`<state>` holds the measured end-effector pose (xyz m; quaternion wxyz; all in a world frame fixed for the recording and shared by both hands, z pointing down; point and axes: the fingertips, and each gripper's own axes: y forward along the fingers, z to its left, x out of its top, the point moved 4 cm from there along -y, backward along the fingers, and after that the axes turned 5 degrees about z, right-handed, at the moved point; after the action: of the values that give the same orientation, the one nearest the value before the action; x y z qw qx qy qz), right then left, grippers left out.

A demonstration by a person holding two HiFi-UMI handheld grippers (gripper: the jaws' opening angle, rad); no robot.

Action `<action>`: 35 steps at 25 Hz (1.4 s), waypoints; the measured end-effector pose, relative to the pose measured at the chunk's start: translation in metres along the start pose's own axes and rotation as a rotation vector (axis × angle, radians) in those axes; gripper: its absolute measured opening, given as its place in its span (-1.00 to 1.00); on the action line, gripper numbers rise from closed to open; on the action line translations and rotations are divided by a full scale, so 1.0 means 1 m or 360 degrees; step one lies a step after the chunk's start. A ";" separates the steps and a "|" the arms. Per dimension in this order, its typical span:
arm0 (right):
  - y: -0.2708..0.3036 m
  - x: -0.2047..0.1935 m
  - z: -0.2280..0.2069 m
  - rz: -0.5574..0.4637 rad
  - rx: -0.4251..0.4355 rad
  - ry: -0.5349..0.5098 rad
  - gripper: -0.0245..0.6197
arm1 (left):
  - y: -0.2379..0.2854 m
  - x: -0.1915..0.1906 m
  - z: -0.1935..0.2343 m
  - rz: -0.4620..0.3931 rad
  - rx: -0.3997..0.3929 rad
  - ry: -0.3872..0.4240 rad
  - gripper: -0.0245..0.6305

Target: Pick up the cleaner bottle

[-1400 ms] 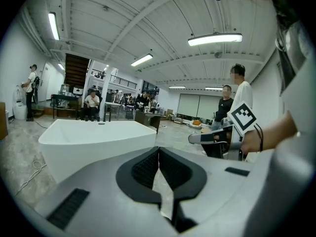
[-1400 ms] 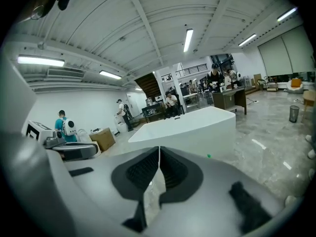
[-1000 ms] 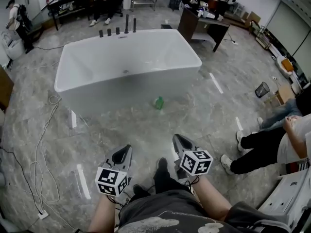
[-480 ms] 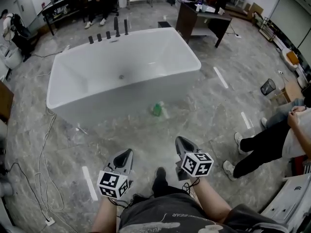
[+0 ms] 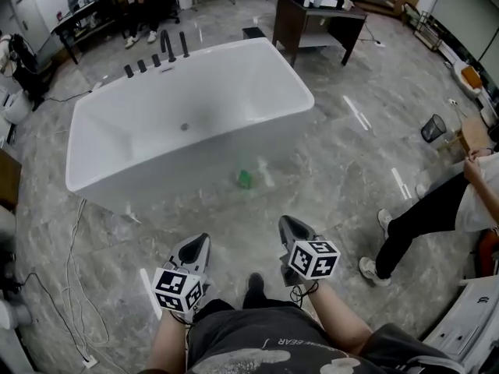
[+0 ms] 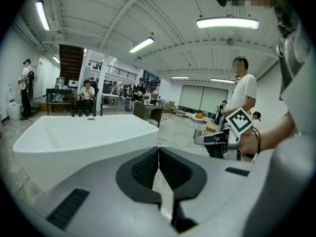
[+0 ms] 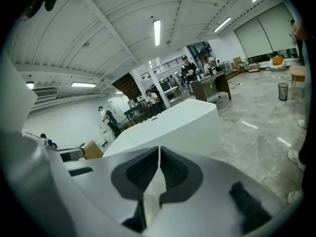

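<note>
A small green cleaner bottle (image 5: 245, 179) stands on the grey marble floor just in front of the white bathtub (image 5: 101, 179), near its right half. My left gripper (image 5: 199, 244) and right gripper (image 5: 287, 226) are held low near my body, well short of the bottle, both pointing toward the tub. Both are shut with nothing between the jaws. In the left gripper view the jaws (image 6: 158, 152) meet in front of the tub (image 6: 74, 132); in the right gripper view the jaws (image 7: 159, 152) also meet. The bottle is hidden in both gripper views.
Black taps (image 5: 156, 59) line the tub's far rim. A dark desk (image 5: 312, 18) stands behind the tub. A seated person's legs (image 5: 425, 216) are at the right, a wire bin (image 5: 433, 128) beyond. Cables (image 5: 58, 287) trail on the floor at left. People sit far back.
The tub and bottle have drawn closer and shifted left and down in the head view as I walk forward. Both grippers stay shut and level with each other.
</note>
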<state>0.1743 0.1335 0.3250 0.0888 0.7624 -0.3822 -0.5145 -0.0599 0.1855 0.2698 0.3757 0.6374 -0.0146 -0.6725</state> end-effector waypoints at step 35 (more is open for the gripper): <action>0.225 0.061 -0.060 0.0236 -0.0434 0.0069 -0.84 | 0.224 0.049 0.213 0.0257 -0.0337 -0.0037 -0.88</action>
<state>0.1261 -0.0789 0.4274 0.2375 0.7240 -0.3619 -0.5371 -0.1316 -0.0988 0.3797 0.4936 0.5832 0.0010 -0.6452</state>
